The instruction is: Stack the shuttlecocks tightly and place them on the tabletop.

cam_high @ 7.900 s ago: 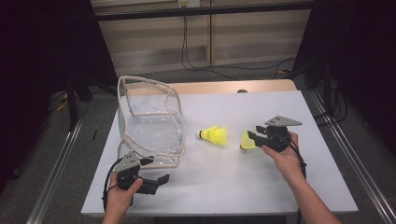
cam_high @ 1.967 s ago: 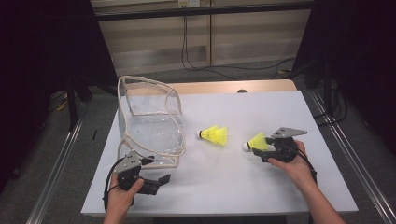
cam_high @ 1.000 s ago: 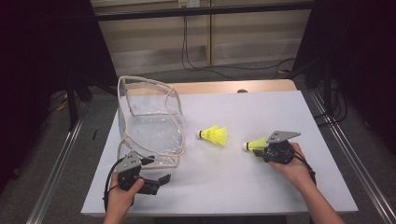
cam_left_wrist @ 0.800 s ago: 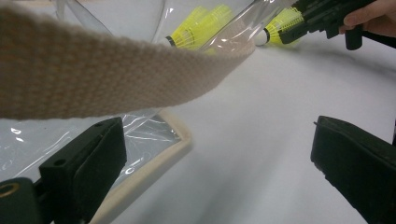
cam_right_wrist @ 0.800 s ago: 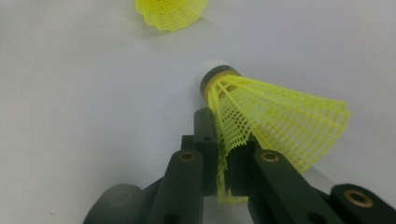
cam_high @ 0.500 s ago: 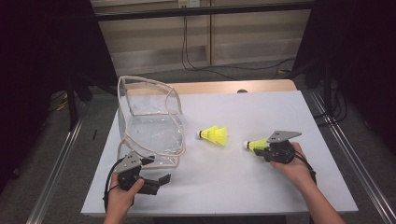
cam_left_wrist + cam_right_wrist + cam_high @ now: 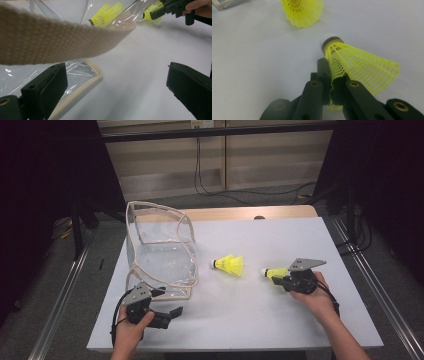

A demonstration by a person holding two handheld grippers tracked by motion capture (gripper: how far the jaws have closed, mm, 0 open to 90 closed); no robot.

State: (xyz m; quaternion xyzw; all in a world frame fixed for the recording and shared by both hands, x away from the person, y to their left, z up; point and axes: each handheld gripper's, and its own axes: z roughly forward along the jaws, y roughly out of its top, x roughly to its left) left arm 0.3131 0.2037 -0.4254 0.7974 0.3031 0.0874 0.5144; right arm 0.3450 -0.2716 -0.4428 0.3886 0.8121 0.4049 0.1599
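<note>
Two shuttlecocks: one lies free; right fingers pinch one; left fingers wide.

A white table carries everything here, with a strip of bare wood showing along its far edge. At about ten o'clock from its middle lies a clear plastic bag edged in cream webbing, its open mouth standing up toward twelve. Just right of the bag, near the centre, a yellow shuttlecock lies on its side, cork toward nine o'clock. A second yellow shuttlecock sits at about three o'clock, cork also toward nine.
</note>
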